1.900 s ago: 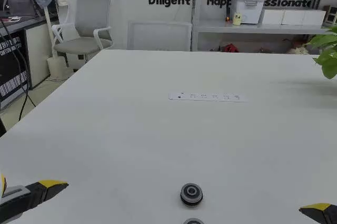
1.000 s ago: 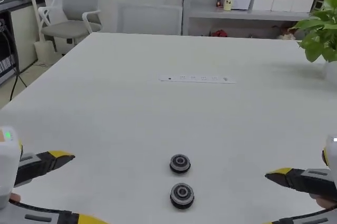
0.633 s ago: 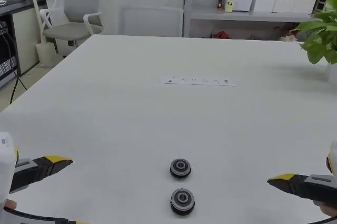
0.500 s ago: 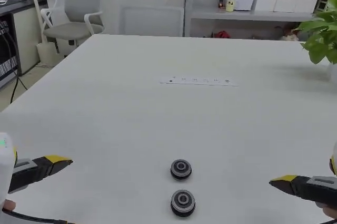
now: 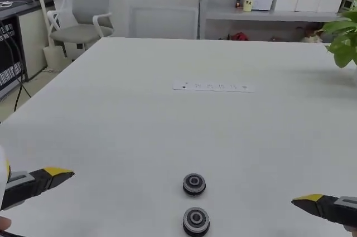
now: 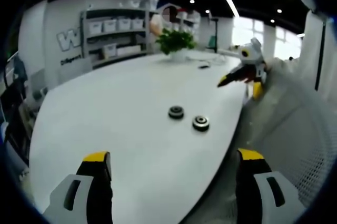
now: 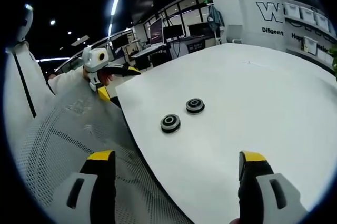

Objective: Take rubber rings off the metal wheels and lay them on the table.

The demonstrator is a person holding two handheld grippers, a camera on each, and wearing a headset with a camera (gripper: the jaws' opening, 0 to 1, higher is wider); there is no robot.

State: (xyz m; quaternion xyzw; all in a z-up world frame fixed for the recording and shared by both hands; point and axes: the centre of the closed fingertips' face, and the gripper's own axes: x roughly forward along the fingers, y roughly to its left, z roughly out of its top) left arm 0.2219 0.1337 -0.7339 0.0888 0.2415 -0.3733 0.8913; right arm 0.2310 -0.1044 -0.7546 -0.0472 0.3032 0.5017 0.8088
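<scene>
Two small metal wheels with black rubber rings lie flat on the white table (image 5: 122, 114), near its front edge. The farther wheel (image 5: 194, 184) (image 6: 176, 112) (image 7: 195, 105) is about one wheel's width from the nearer wheel (image 5: 196, 221) (image 6: 200, 123) (image 7: 170, 123). My left gripper (image 5: 51, 176) (image 6: 173, 155) hovers at the table's left front, open and empty, pointing at the wheels. On the other side, my right gripper (image 5: 312, 201) (image 7: 177, 156) is also open and empty. Each gripper sits well away from the wheels.
A flush power strip (image 5: 213, 87) sits mid-table. A potted plant (image 5: 343, 39) stands at the far right. Beyond the table are an office chair (image 5: 83, 19) and shelves (image 5: 268, 17) with white boxes. White mesh clothing (image 7: 68, 134) fills the space off the front edge.
The head camera has shifted, so the wheels sit lower in the picture; they have not moved on the table. Both grippers stay open at the sides, about where they were.
</scene>
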